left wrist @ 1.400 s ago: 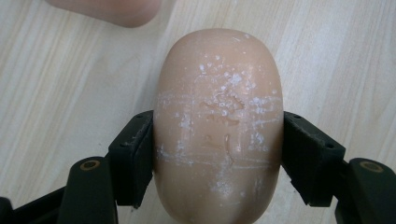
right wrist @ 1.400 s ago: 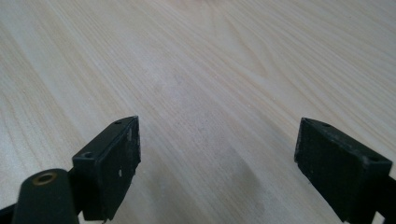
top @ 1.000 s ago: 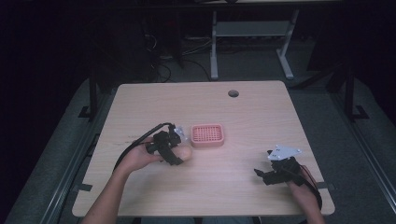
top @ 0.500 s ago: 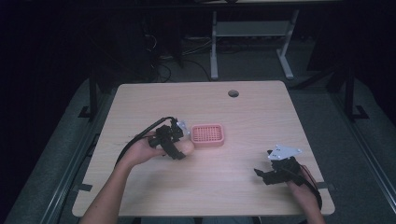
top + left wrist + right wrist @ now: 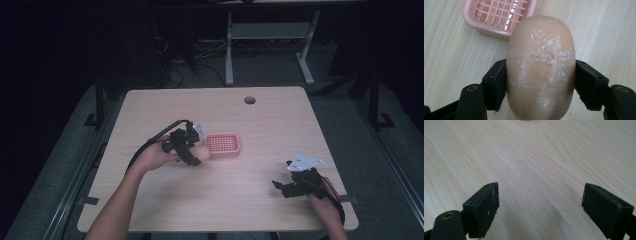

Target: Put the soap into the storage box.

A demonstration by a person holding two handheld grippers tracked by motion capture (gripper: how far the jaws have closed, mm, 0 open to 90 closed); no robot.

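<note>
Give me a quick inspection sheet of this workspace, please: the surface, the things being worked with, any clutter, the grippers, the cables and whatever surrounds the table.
Surface: light wood table with a round hole near the far edge.
Job's things: beige soap bar, scuffed white, held just short of the pink soap dish, which has a grid floor.
Clutter: nothing seen.
Grippers: left gripper clamps the soap from both sides; right gripper hangs open over bare wood near the front right corner.
Cables: black cable loops back from the left gripper.
Surroundings: dark room, grey floor, white desk frame and tangled wires behind the table.
</note>
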